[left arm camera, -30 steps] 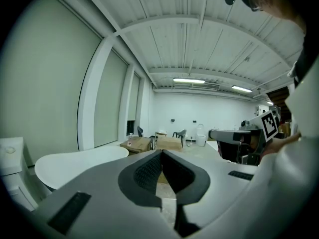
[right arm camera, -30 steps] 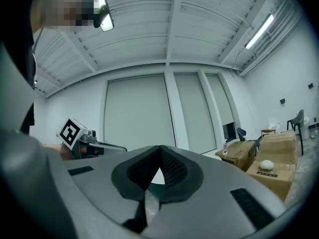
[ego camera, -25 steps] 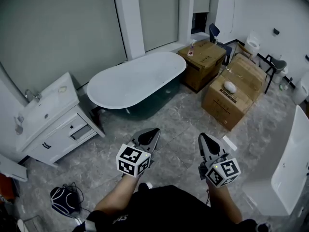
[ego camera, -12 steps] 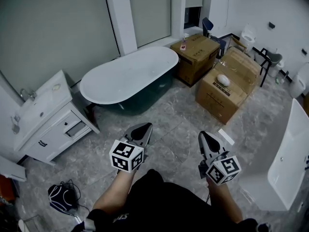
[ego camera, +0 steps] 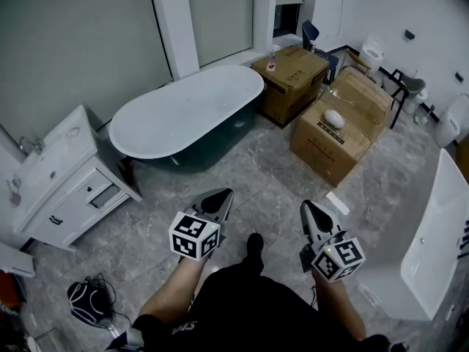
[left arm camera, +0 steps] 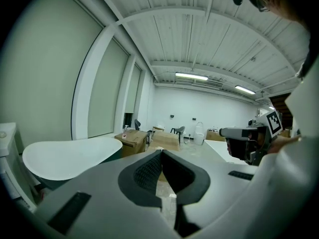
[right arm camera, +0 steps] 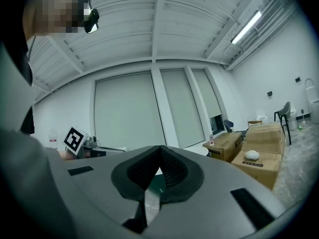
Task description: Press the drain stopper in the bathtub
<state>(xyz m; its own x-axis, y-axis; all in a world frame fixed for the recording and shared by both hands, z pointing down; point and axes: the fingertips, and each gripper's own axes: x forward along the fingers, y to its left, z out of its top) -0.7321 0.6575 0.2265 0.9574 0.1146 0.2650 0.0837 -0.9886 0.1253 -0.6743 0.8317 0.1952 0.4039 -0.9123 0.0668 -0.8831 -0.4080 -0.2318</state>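
My left hand-held gripper (ego camera: 222,196) and right hand-held gripper (ego camera: 308,210) are both pressed together, empty. The white oval bathtub (ego camera: 187,116) lies well ahead and leftward, long axis running left to right, nearer my left one. Its drain stopper I cannot see.

The grey right gripper (right arm camera: 160,148) is seen with its black-padded jaws brought together at the tips, nothing caught between them. A bit of white bathtub rim (right arm camera: 198,151) is spotted just behind. Brown cardboard boxes (right arm camera: 259,167) are parked off right, with a white oval lump (right arm camera: 252,155) laid on the nearest.
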